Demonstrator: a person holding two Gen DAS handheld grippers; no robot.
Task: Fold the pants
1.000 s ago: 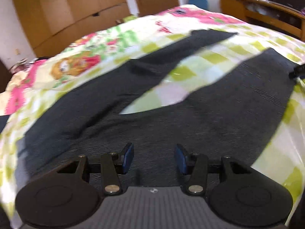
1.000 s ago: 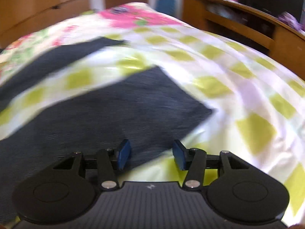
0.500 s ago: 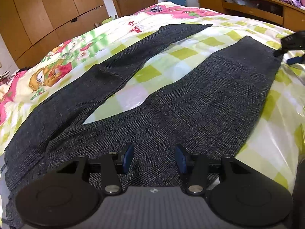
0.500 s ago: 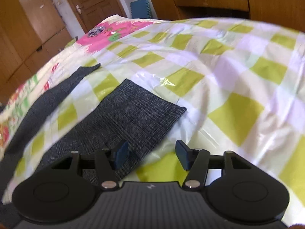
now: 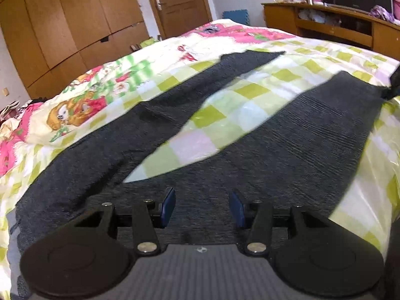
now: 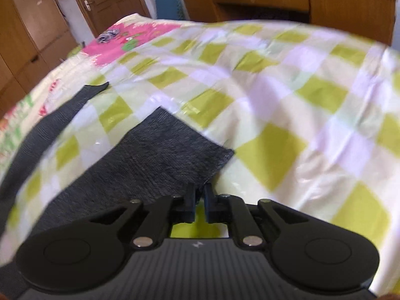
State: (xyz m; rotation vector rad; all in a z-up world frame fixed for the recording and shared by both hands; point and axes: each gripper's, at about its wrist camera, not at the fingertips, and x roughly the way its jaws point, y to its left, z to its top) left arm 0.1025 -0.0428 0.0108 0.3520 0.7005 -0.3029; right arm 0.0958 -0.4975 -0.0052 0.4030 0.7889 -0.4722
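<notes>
Dark grey pants (image 5: 287,145) lie flat on the bed with the two legs spread in a V. My left gripper (image 5: 202,208) is open and hovers over the waist end of the pants. My right gripper (image 6: 199,200) is shut on the near corner of the right leg's cuff (image 6: 175,150). The other leg (image 6: 50,122) stretches away at the left in the right wrist view. The right gripper shows as a dark shape at the right edge of the left wrist view (image 5: 393,85), at the cuff.
The bed has a checked green and white cover (image 6: 287,100) with a pink floral quilt (image 5: 82,105) at the left. Wooden wardrobes (image 5: 62,25), a door (image 5: 180,2) and a wooden shelf unit (image 5: 337,30) stand beyond the bed.
My right gripper has closed from open onto the corner of the right leg's cuff. My left gripper stays open over the waist, shifted slightly.
</notes>
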